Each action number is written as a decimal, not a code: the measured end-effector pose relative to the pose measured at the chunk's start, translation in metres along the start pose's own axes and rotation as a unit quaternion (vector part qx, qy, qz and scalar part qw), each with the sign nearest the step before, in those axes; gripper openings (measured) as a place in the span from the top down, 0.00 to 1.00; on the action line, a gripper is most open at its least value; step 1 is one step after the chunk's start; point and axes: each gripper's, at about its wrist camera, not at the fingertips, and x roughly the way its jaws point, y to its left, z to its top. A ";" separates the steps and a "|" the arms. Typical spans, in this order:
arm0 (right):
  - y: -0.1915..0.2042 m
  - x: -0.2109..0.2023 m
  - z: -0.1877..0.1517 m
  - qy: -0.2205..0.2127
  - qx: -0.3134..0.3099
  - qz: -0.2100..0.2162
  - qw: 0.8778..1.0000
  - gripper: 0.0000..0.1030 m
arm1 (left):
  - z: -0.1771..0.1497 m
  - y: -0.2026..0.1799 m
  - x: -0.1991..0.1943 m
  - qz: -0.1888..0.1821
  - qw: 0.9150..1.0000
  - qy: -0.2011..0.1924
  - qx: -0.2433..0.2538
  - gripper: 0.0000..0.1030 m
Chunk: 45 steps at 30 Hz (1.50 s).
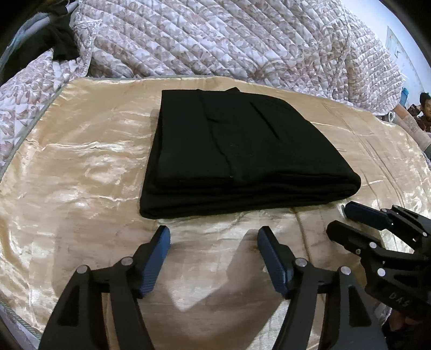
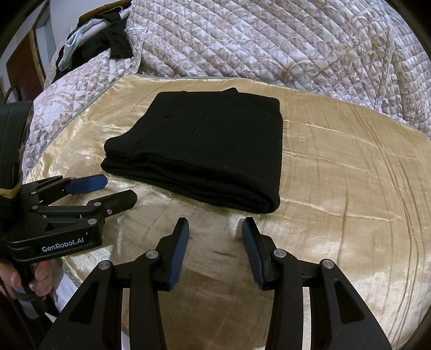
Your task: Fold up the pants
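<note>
Both claws, left gripper (image 1: 214,237) and right gripper (image 2: 215,228), spread and empty; we judge the folded black fabric pants (image 1: 237,156) done.

A shiny gold satin spread (image 2: 336,188) covers the bed, creased and catching the light. Behind it a quilted floral coverlet (image 2: 269,40) heaps up high. Dark and pale blue clothes (image 2: 89,40) lie bunched at the far left corner, a brown wooden door (image 2: 23,67) beyond. White wall (image 1: 377,16) at right.
</note>
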 end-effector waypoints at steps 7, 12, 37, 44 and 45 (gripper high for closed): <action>0.000 0.000 0.000 0.000 0.000 0.000 1.000 0.59 | 0.001 0.000 0.000 0.003 1.000 0.001 0.003 0.31; 0.001 0.000 0.000 0.000 0.000 -0.001 1.000 0.59 | 0.000 0.000 0.001 0.002 1.000 0.001 0.003 0.30; 0.003 0.000 0.000 0.000 -0.003 -0.003 1.000 0.58 | 0.000 0.002 0.002 0.001 1.000 0.002 0.003 0.29; 0.004 0.000 0.000 0.000 -0.006 -0.003 1.000 0.57 | 0.000 0.002 0.002 0.001 1.000 0.002 0.004 0.29; 0.004 0.000 0.000 -0.001 -0.007 -0.004 1.000 0.57 | 0.000 0.002 0.002 0.001 1.000 0.002 0.004 0.29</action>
